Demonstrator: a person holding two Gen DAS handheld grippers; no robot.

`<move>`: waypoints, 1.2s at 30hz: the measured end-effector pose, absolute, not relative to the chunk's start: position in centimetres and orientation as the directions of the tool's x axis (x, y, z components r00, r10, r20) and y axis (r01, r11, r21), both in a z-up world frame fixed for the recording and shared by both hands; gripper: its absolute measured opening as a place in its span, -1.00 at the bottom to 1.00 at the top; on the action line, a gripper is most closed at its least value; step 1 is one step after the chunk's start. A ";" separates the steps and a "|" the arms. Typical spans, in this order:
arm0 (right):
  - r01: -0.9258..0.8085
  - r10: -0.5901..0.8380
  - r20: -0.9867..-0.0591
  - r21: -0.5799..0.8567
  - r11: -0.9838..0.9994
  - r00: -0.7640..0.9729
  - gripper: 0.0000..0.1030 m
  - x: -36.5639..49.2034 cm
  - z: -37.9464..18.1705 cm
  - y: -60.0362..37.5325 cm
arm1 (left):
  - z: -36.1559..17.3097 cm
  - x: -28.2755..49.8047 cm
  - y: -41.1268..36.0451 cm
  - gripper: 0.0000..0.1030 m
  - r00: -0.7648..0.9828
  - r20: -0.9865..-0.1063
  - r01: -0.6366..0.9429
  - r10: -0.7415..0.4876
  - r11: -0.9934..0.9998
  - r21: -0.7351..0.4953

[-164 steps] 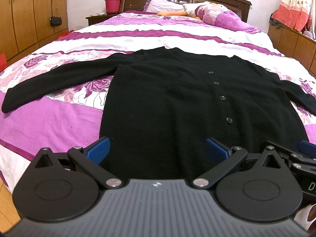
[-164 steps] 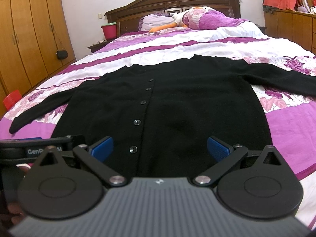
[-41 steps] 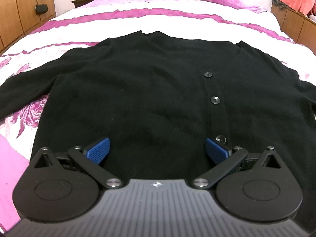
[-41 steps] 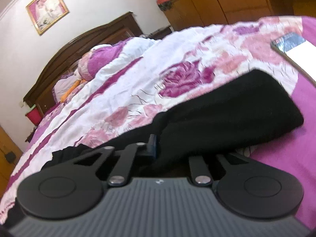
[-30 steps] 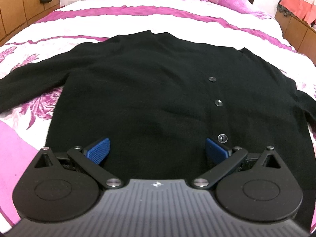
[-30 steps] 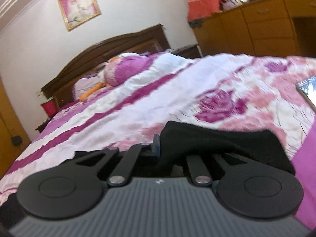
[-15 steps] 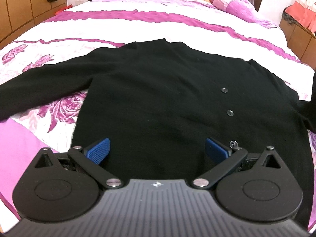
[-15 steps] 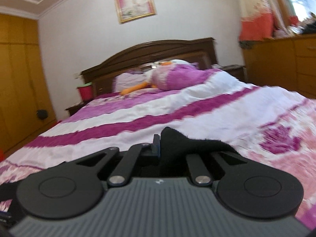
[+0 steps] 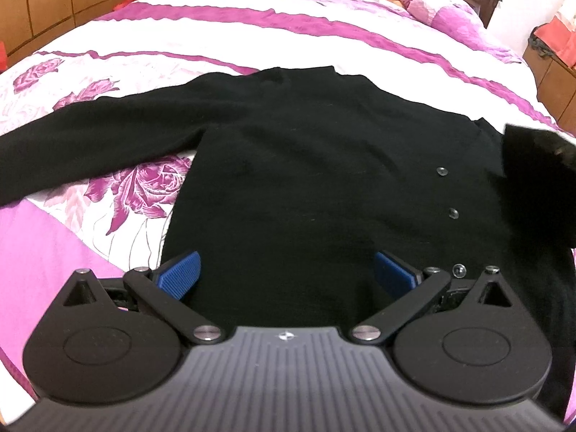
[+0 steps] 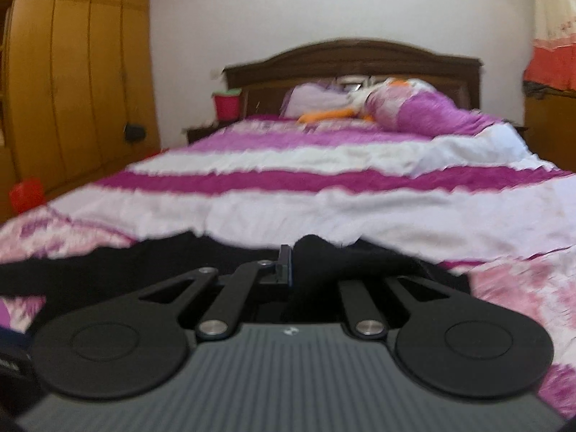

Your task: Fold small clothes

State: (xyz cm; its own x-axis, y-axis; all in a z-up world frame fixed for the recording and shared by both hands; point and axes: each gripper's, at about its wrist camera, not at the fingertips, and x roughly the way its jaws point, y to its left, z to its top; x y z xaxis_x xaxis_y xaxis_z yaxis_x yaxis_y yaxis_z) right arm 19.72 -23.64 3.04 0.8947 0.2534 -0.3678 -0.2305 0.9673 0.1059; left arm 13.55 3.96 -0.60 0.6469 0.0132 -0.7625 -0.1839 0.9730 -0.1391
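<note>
A black buttoned cardigan (image 9: 306, 165) lies flat on the bed, its left sleeve (image 9: 90, 133) stretched out to the left. My left gripper (image 9: 288, 273) is open and empty, hovering over the cardigan's lower body. My right gripper (image 10: 293, 266) is shut on the cardigan's right sleeve cuff (image 10: 324, 255) and holds it lifted over the garment. That lifted sleeve also shows in the left wrist view (image 9: 532, 180) at the right edge, above the button row.
The bed has a pink, purple and white floral cover (image 9: 216, 46). Pillows and a soft toy (image 10: 396, 108) lie by the dark headboard. Wooden wardrobes (image 10: 72, 72) stand on the left, a red bucket (image 10: 226, 102) on the nightstand, a dresser on the right.
My right gripper has carried the right sleeve cuff up and leftward, swinging from the bed's right side to over the cardigan. My left gripper has drawn back slightly, staying open.
</note>
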 end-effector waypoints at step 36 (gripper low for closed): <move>-0.031 0.156 -0.514 0.242 0.970 0.844 -0.10 11.5 2.2 -30.7 | 2.6 14.5 -6.8 1.00 0.748 -0.657 0.113 -0.094 0.994 -0.013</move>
State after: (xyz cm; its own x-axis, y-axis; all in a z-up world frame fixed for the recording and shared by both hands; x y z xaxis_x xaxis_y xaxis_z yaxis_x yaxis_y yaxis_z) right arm 11.52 -30.67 2.18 0.8437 0.1556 -0.5137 -0.0312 0.9697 0.2424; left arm 14.49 -6.77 2.58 0.7480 -0.0936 -0.6570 0.1125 0.9936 -0.0134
